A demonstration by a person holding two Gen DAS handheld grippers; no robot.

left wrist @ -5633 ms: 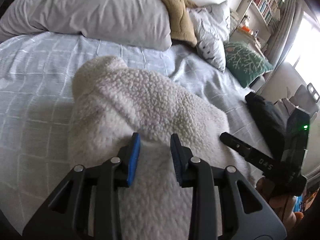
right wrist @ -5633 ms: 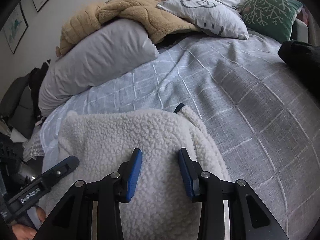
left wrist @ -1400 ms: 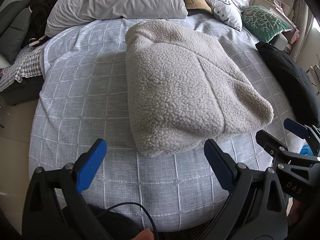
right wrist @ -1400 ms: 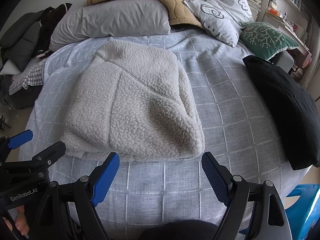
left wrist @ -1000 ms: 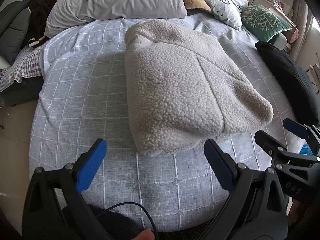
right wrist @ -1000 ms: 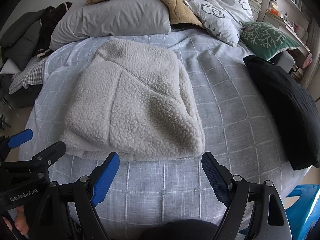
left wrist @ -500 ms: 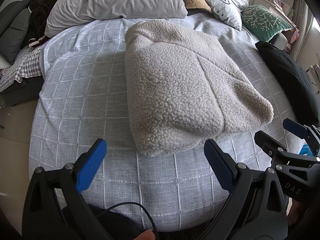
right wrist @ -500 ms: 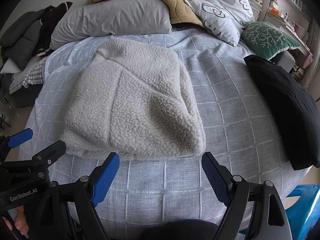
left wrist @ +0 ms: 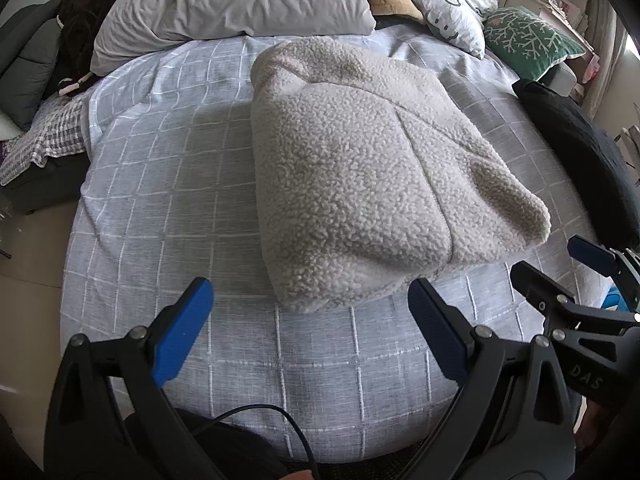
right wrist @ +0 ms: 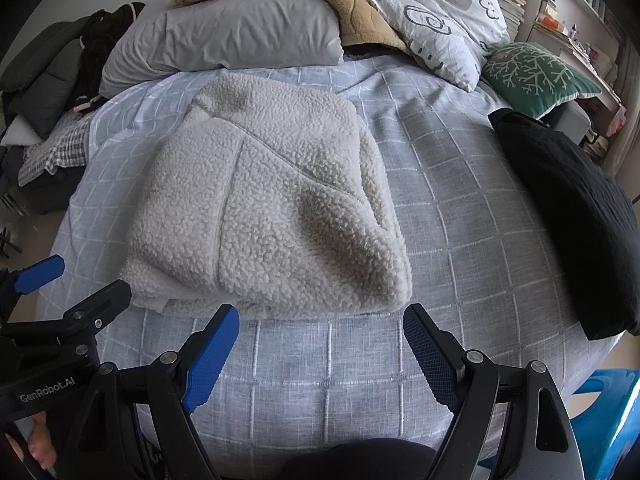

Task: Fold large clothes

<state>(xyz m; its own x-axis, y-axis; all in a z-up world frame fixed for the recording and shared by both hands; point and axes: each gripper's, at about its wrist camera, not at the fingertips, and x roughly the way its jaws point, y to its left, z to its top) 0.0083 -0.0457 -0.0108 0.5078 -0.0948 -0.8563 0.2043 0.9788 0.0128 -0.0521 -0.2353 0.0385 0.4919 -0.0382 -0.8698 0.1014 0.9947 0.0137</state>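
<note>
Folded cream sherpa-fleece garment (left wrist: pixel 360 176) lies on the bed with the grey grid-check cover (left wrist: pixel 160 184), both grippers empty.

The garment rests mid-bed, its folded end near the foot edge. The left gripper (left wrist: pixel 310 326) and right gripper (right wrist: pixel 320 344) hover over that edge, jaws spread wide, touching nothing.

Nubby cream fleece garment (left wrist: pixel 360 168) on woven checked bedspread (left wrist: pixel 168 184) (matt)
</note>
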